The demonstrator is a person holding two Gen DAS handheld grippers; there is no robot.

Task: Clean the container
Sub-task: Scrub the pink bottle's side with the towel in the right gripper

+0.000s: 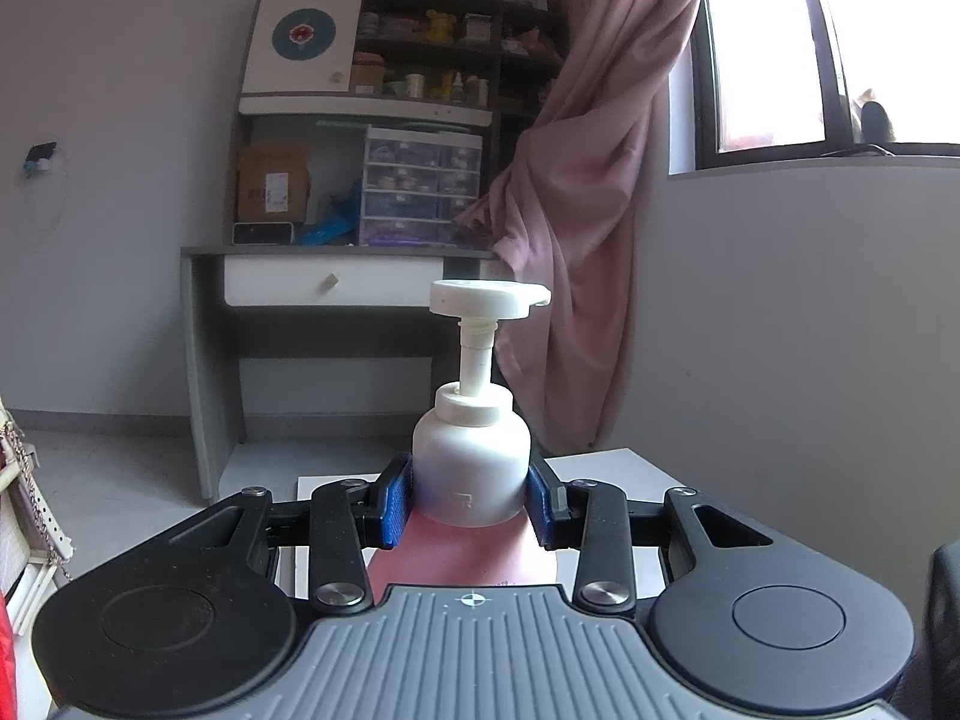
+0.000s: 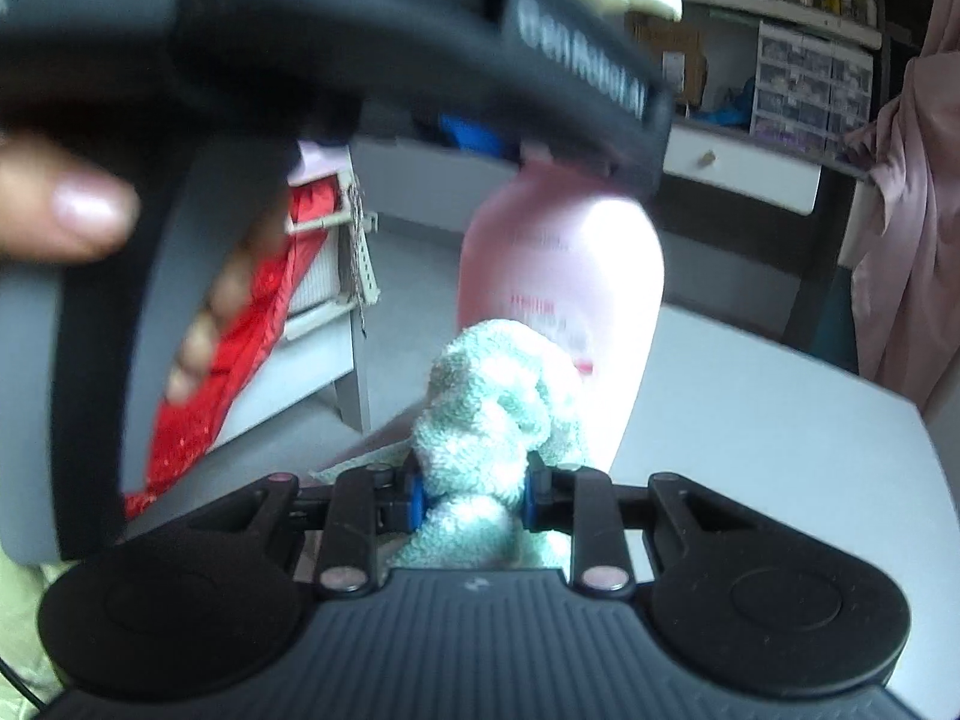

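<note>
A pink pump bottle (image 2: 561, 276) with a white cap and pump head (image 1: 474, 354) stands upright over the white table. My left gripper (image 1: 471, 495) is shut on the bottle's white neck, blue pads on both sides. In the right wrist view the left gripper (image 2: 360, 60) fills the upper left, held by a hand. My right gripper (image 2: 474, 492) is shut on a pale green terry cloth (image 2: 492, 414), which presses against the lower front of the pink bottle.
The white table (image 2: 750, 420) lies under the bottle. Beyond stand a grey desk (image 1: 324, 288) with shelves and drawer boxes, a pink curtain (image 1: 588, 180) and a window. A red sequined cloth (image 2: 240, 360) hangs on a white rack at the left.
</note>
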